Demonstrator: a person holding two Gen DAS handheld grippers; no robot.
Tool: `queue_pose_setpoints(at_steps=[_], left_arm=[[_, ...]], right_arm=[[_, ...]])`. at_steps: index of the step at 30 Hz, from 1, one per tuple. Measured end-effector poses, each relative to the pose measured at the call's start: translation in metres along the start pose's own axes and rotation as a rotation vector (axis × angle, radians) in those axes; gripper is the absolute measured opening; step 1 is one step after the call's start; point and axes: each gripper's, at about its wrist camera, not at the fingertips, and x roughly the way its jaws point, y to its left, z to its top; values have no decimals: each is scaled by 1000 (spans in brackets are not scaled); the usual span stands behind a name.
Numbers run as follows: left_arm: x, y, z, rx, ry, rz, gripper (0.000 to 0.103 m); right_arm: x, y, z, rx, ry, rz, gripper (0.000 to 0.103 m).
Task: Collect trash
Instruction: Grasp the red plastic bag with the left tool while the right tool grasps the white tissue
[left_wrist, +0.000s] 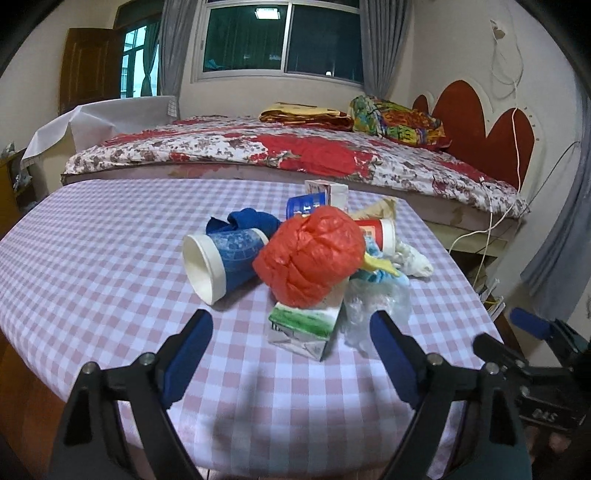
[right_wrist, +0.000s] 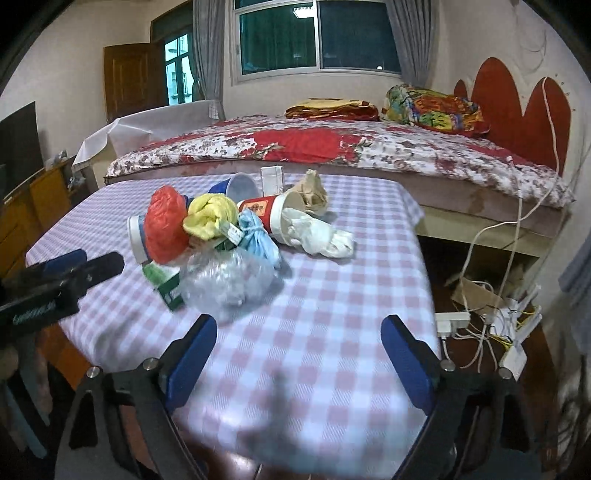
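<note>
Trash: a heap in the middle of the checked table (left_wrist: 92, 229), all pieces touching or overlapping.
Red bag (left_wrist: 312, 254): crumpled, on top of the carton (left_wrist: 304, 326), which lies on its side at the near edge of the heap.
Blue cup (left_wrist: 225, 258): on its side, left of the red bag, mouth toward the left gripper.
Red cup (right_wrist: 271, 216): on its side, a white glove (right_wrist: 317, 236) at its mouth.
Clear bag (right_wrist: 229, 280): nearest the right gripper, against the carton.
Left view only: the blue cloth (left_wrist: 251, 218) behind the blue cup.
Right view only: the yellow wad (right_wrist: 210, 216), largely hidden behind the red bag in the left view, and the cables (right_wrist: 480, 325) on the floor past the table.
Left gripper (left_wrist: 291, 347): jaws wide, nothing between them, short of the carton.
Right gripper (right_wrist: 299, 350): jaws wide, empty, above bare cloth, near the clear bag.
Beyond: a bed (left_wrist: 280, 147) behind the table.
</note>
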Motion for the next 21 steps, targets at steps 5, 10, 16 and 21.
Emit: queue_pose_setpoints(at_steps=[5,10,16,21], left_arm=[[18,-2,12,-12,-12,-10,86],[48,-7,23,4,17,-12,82],[69,1,33,-21,44,-24,74],[76,4,39,-34,51,-27,72]], right_arm=[[34,-15,18,18,19,-26,83],[75,-28,36,4,79,-34,78],[124,-30,50,-26,187,10,64],[145,-29,64,-74,201,-18,63]])
